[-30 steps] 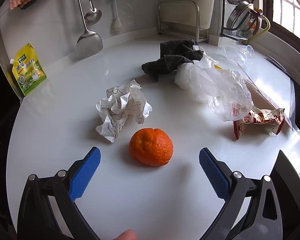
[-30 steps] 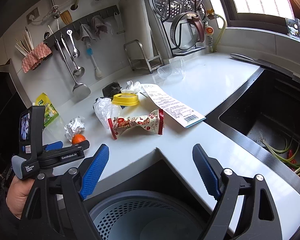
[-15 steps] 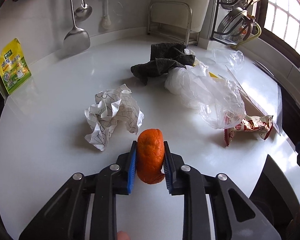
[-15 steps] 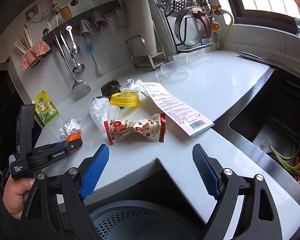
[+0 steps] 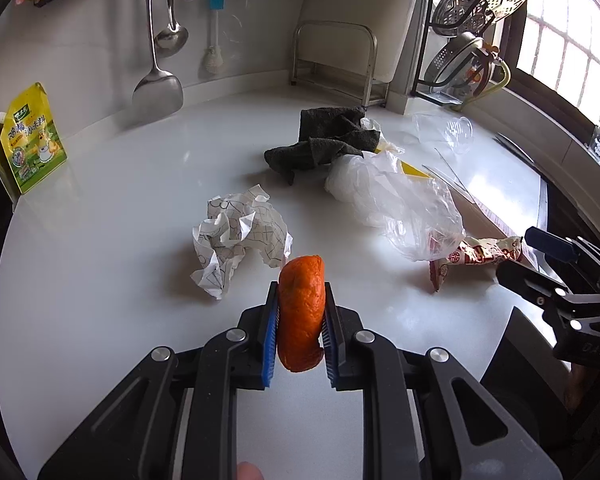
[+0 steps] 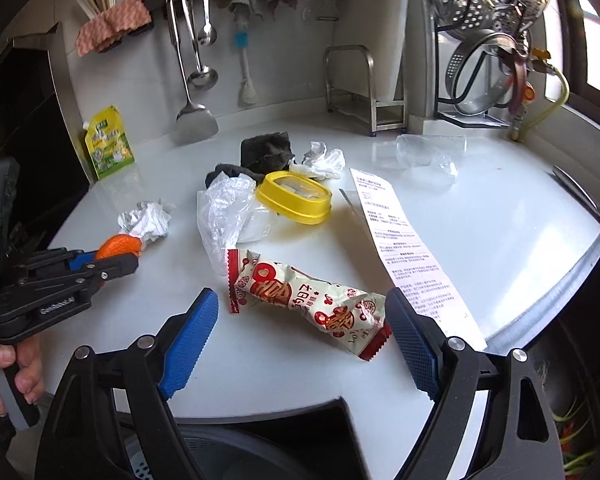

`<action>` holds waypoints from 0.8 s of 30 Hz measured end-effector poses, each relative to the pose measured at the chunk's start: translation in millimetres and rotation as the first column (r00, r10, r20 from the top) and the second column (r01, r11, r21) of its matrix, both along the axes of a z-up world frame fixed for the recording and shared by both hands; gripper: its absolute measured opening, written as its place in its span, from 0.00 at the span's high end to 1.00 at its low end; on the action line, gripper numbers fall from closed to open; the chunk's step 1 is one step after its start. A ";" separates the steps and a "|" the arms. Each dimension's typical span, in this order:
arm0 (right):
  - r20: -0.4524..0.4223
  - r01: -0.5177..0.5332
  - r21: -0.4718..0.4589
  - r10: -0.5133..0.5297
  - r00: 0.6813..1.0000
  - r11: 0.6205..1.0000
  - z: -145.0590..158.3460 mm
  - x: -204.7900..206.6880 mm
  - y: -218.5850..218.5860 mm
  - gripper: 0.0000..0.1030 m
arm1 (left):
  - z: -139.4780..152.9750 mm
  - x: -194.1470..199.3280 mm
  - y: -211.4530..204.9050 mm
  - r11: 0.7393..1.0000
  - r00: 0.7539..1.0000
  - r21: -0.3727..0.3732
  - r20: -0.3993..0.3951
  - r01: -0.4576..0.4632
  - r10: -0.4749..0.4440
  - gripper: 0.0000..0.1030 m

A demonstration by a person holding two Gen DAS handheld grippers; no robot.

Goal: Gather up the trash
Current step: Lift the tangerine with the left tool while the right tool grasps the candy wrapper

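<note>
Left wrist view: your left tool (image 5: 299, 326) is clamped on the orange peel (image 5: 301, 312), which sits squashed between the blue pads, above the white desk (image 5: 100, 240). The peel is soft and hollow; it could fold and slide out if you swing fast. The crumpled paper (image 5: 238, 236) lies just beyond.

Right wrist view: your right tool (image 6: 300, 340) stands wide open, straddling the red-and-white snack wrapper (image 6: 304, 300) on the desk. A slick film like that could skate out as the pads close. The long receipt (image 6: 404, 240) lies just beside the right pad and could get pinched in too. Bin (image 6: 228, 456) waits below the edge.
</note>
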State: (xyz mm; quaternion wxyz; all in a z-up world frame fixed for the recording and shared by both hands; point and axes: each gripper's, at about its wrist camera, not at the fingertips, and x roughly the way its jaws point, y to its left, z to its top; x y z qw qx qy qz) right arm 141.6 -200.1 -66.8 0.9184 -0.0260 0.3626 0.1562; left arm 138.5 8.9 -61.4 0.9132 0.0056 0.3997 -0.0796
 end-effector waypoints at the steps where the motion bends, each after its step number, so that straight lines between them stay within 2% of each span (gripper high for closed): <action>1: -0.014 -0.034 -0.030 0.034 0.999 0.999 -0.7 4.4 4.1 0.21 | 0.3 -0.4 -0.2 1.000 1.000 -0.001 0.000 0.001 -0.001 0.81; 7: -0.077 -0.136 -0.189 0.123 0.989 0.973 -5.8 29.2 16.1 0.21 | 1.1 -3.4 -0.2 1.000 1.000 0.003 0.005 0.008 -0.008 0.81; 10: -0.139 -0.191 -0.201 0.165 0.976 0.961 -16.5 37.8 20.2 0.22 | 1.1 -4.4 1.0 1.000 1.000 -0.004 0.002 0.001 -0.001 0.81; 11: -0.157 -0.210 -0.206 0.180 0.971 0.956 -20.9 39.0 22.0 0.26 | 1.3 -5.0 1.2 1.000 1.000 -0.004 0.001 0.000 0.000 0.81; 12: -0.182 -0.232 -0.209 0.195 0.964 0.950 -26.0 40.4 23.9 0.35 | 1.5 -5.6 1.2 1.000 1.000 -0.004 0.001 0.000 0.000 0.81; 13: -0.178 -0.238 -0.187 0.205 0.962 0.953 -26.7 40.3 22.7 0.35 | 1.1 -6.6 0.9 1.000 1.000 -0.001 0.002 0.002 -0.002 0.81; 15: -0.196 -0.243 -0.143 0.213 0.957 0.960 -27.7 43.6 20.7 0.60 | 0.6 -7.4 0.6 1.000 1.000 0.001 0.000 0.004 -0.004 0.81; 16: -0.197 -0.240 -0.142 0.211 0.957 0.960 -27.3 43.6 21.0 0.65 | 0.4 -7.7 0.9 1.000 1.000 0.002 0.000 0.004 -0.004 0.81; 24: -0.186 -0.197 -0.097 0.177 0.967 0.976 -22.5 20.2 19.8 0.69 | 8.9 -16.4 3.1 1.000 1.000 -0.002 0.022 0.005 -0.005 0.81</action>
